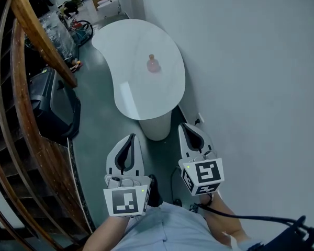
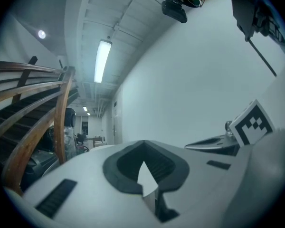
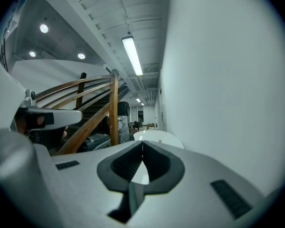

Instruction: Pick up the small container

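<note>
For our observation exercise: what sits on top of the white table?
One small pink container stands on the white table, near its middle; nothing else shows there. The tabletop covers the top of its pedestal.

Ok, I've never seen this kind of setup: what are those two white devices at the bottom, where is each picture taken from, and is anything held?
No robot here: a person holds a white two-fingered gripper in each hand, the left gripper and the right gripper. The head view looks down from the person's head; the other two views look along each gripper's own fingers. Ahead stands a white kidney-shaped table bearing a small pink container, untouched. Both grippers' fingers are closed and hold nothing.
</note>
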Demonstrator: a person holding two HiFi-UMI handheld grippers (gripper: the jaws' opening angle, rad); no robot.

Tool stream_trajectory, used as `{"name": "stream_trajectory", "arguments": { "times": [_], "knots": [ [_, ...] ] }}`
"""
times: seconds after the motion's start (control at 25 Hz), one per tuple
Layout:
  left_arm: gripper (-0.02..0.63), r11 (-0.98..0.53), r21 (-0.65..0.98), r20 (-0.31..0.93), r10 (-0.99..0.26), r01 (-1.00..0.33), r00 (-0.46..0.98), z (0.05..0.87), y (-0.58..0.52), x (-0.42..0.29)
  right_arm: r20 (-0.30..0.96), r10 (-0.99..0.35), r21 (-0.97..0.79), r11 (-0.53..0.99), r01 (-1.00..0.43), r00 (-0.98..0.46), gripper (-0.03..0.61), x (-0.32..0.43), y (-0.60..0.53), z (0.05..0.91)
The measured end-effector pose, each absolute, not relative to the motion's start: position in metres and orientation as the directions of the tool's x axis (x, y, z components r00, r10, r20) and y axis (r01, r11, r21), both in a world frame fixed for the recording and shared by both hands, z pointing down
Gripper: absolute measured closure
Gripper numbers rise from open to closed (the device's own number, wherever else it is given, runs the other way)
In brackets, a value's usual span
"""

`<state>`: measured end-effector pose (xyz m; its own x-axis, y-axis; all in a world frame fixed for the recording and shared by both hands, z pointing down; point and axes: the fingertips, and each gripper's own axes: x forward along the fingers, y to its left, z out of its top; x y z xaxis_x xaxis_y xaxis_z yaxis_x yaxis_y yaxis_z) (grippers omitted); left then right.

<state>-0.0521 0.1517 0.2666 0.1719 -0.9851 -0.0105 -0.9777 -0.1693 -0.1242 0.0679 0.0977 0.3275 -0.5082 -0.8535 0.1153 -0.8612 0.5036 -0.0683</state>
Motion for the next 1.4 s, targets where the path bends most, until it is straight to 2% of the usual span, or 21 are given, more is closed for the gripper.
{"name": "stream_trajectory", "arguments": {
  "times": [0.12,0.4,0.52,0.8,1.4],
  "knots": [
    [0.614,-0.170,-0.056,-0.053,-0.984,-0.984,0.173,0.249,0.118,-0.068,0.084,-0.870,-0.047,0.483,-0.874,-0.485,0.577,0.056,0.064,0.309],
    [0.614,-0.210,-0.094,-0.126,-0.967,-0.973,0.221,0.227,0.063,-0.102,0.019,-0.891,0.004,0.454,-0.891,-0.454,0.577,0.023,0.009,0.277],
    [0.615,-0.233,-0.157,-0.120,-0.960,-0.960,0.253,0.232,0.046,-0.114,0.020,-0.898,0.015,0.439,-0.898,-0.439,0.577,0.013,-0.004,0.275],
    [0.615,-0.238,-0.075,-0.099,-0.965,-0.968,0.244,0.244,0.032,-0.125,0.066,-0.906,0.033,0.421,-0.907,-0.418,0.577,0.009,-0.019,0.286],
    [0.615,-0.249,-0.119,-0.032,-0.967,-0.961,0.255,0.268,-0.031,-0.126,0.108,-0.900,-0.008,0.424,-0.906,-0.422,0.577,0.008,-0.078,0.314]
  ]
}}
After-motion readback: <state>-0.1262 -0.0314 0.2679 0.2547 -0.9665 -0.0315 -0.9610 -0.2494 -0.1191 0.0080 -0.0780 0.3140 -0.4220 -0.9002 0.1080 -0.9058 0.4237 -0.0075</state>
